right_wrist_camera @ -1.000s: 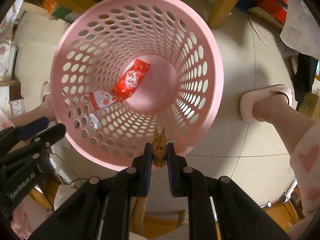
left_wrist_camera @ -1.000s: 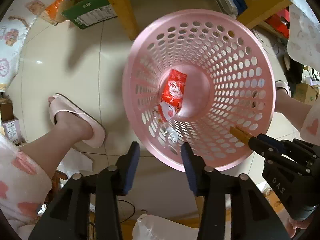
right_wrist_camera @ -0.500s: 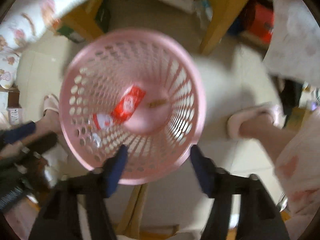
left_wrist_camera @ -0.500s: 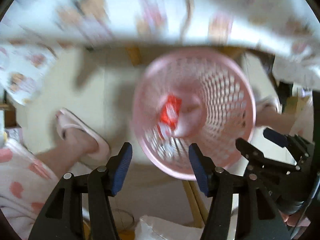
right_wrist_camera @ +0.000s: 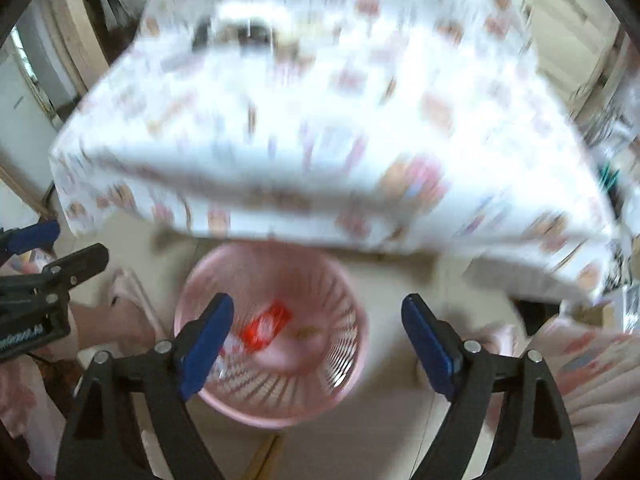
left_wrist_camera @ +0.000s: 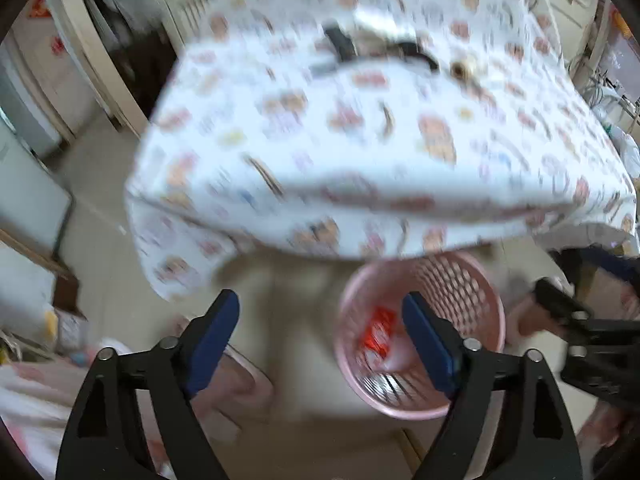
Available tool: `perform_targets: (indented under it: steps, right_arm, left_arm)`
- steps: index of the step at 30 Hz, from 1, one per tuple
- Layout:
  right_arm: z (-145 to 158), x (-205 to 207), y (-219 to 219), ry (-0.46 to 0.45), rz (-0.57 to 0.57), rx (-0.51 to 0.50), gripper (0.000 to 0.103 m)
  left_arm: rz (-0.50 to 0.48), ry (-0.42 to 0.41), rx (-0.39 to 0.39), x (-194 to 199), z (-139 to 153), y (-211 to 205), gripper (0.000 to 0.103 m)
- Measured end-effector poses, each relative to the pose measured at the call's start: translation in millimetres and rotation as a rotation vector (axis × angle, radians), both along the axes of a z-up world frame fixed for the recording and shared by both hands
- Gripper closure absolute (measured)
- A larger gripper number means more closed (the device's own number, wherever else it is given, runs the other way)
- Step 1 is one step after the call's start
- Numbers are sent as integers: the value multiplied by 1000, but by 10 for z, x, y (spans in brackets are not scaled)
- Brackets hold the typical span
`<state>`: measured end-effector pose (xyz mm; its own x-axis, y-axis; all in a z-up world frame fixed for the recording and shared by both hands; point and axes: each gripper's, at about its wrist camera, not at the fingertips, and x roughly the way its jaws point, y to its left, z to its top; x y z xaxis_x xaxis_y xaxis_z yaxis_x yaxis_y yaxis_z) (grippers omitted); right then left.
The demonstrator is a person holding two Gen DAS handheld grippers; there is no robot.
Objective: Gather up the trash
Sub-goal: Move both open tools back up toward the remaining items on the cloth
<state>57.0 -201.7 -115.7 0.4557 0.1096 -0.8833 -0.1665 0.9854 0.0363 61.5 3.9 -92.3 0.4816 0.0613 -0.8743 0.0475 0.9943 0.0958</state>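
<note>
Wrapper (right_wrist_camera: 267, 326), red, lies at the bottom of the pink basket (right_wrist_camera: 344, 368), low and left of centre in the right wrist frame, just right of the right gripper's (right_wrist_camera: 318, 342) left finger and between its blue pads, which stand wide apart and empty. In the left wrist frame the wrapper (left_wrist_camera: 378, 334) sits lower right, inside the basket (left_wrist_camera: 486, 292), just left of the right finger of the left gripper (left_wrist_camera: 320, 340), also spread wide and empty. Above, a patterned tablecloth (left_wrist_camera: 360, 128) fills the upper frame, blurred.
</note>
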Motion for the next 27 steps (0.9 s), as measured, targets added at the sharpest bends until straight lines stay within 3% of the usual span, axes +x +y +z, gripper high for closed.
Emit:
perform_targets:
  steps: [1, 7, 10, 16, 18, 20, 23, 27]
  right_arm:
    - [82, -21, -28, -40, -3, 10, 6]
    - [389, -23, -93, -156, -19, 67, 6]
    - [720, -19, -97, -225, -4, 73, 6]
    - [1454, 161, -203, -393, 12, 116, 5]
    - [1594, 278, -217, -407, 41, 134, 6]
    - [1699, 470, -191, -421, 75, 112, 24]
    - [1751, 701, -116, -435, 73, 82, 41]
    - [1649, 887, -103, -428, 132, 128, 50]
  left_arm:
    - [-3, -41, 3, -10, 79, 14, 16]
    - [6, -261, -13, -114, 521, 56, 6]
    - [-1, -361, -28, -136, 816, 62, 1]
    - [-56, -470, -20, 167, 1420, -25, 1]
    - [-62, -506, -16, 296, 1550, -67, 1]
    - [-52, -521, -20, 456, 1623, -63, 1]
    - [-55, -506, -52, 696, 1616, -48, 1]
    - [-47, -453, -76, 968, 1406, 16, 1]
